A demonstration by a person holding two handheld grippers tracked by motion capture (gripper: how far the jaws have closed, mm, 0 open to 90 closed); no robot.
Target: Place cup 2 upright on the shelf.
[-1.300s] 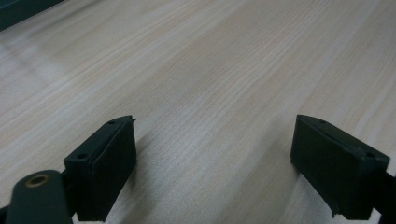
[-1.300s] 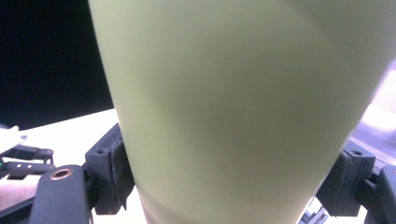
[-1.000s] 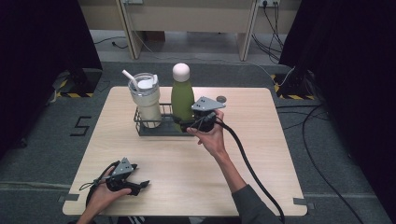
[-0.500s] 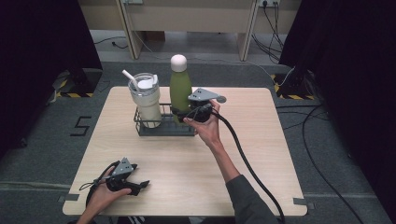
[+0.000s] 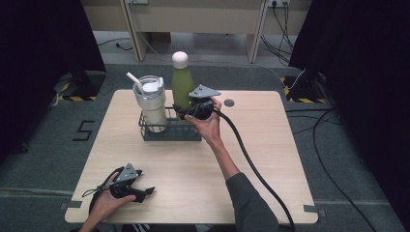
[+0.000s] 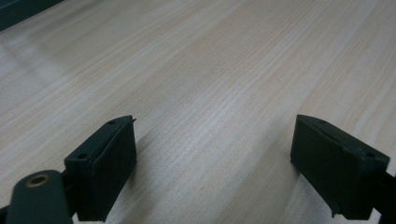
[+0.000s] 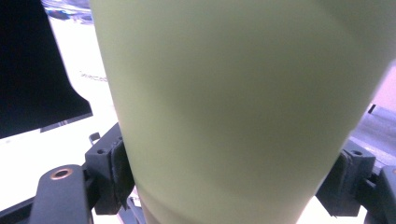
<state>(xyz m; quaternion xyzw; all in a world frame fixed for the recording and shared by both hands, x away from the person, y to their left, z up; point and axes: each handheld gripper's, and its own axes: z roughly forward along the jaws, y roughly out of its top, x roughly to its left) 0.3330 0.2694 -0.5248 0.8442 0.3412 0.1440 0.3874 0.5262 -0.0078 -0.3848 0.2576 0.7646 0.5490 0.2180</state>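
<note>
Clamping the green bottle (image 5: pixel 182 87) on both sides, the right gripper (image 5: pixel 186 112) holds it low on its body, and in the right gripper view the two black jaws press against the pale green wall (image 7: pixel 233 107) left and right. The bottle stands upright with its rounded white cap on top, its base at the black wire rack (image 5: pixel 170 131) near the far edge of the wooden table (image 5: pixel 270 145); whether the base rests in the rack or hangs just above it cannot be told. Just beside it, in the rack's left part, stands a cream tumbler (image 5: pixel 150 104) with a clear lid and a white straw. No brand or label can be read on the bottle or the tumbler. On the grey floor left of the table a taped mark reads like the figure 5 (image 5: pixel 83 130). The left gripper (image 5: pixel 146 192) lies on the table's near left corner, well apart from the rack, its jaws spread wide over bare wood in the left gripper view.
</note>
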